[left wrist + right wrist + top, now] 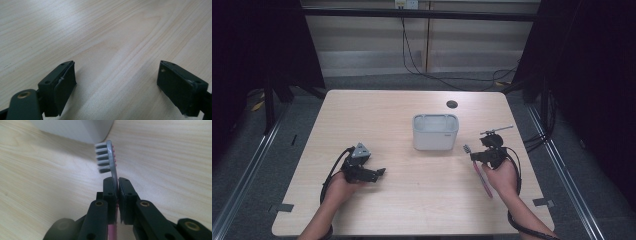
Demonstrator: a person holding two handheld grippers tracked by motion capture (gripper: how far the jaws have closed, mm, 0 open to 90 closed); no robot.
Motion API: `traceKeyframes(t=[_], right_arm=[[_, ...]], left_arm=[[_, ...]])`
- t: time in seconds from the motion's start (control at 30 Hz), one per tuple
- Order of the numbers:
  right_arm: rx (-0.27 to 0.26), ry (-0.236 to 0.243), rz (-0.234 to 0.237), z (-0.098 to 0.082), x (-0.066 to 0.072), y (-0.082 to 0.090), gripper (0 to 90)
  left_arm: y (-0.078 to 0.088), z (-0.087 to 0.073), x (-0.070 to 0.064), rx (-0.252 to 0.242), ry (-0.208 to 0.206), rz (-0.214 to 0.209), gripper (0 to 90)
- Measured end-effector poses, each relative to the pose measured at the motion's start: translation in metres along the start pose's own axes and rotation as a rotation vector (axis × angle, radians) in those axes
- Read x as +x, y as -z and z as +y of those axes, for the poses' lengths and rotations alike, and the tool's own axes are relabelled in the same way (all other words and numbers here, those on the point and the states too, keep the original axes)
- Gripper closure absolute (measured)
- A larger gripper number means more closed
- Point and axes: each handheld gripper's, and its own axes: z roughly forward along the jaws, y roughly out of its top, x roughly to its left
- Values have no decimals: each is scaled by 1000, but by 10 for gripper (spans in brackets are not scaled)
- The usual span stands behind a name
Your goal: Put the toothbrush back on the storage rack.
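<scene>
Two grippers work over a pale wooden table (412,200) with fine, streaky grain and rounded corners. The right gripper (117,185) has its flat black jaws pressed together on the neck of a toothbrush (110,157); the jaws have just been closing, and the brush sits pinched between them. Its neck is a thin grey curved strip, its head carries short grey-and-white bristle tufts facing left in the right gripper view, with pink showing at the back edge. In the high view the toothbrush (482,177) has a slim pink handle that runs back from the jaws along the right hand (503,177) towards the table's near edge, while the bristled head points towards the tub.

A white plastic tub (435,131), roughly rectangular with rounded corners and a thick rim, stands near the table's middle, just left of the brush head. Its inside looks pale and smooth; I cannot tell whether anything lies in it.

At the left, the left gripper (379,172) rests low on the table with its jaws pointing right, a grey three-cornered plate on top and a black cable looping back beside the wrist. In the left gripper view its two blocky black jaws stand wide apart over bare wood, nothing between them.
</scene>
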Motion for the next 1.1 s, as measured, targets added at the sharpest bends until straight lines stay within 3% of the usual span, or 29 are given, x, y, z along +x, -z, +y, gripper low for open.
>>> traceKeyframes(t=[0.83, 1.1], right_arm=[[-81, 20, 20, 8, 0, 22, 852], [-130, 26, 33, 13, 2, 35, 851]], left_arm=[[0, 0, 0, 0, 0, 0, 150], [0, 0, 0, 0, 1, 0, 150]])
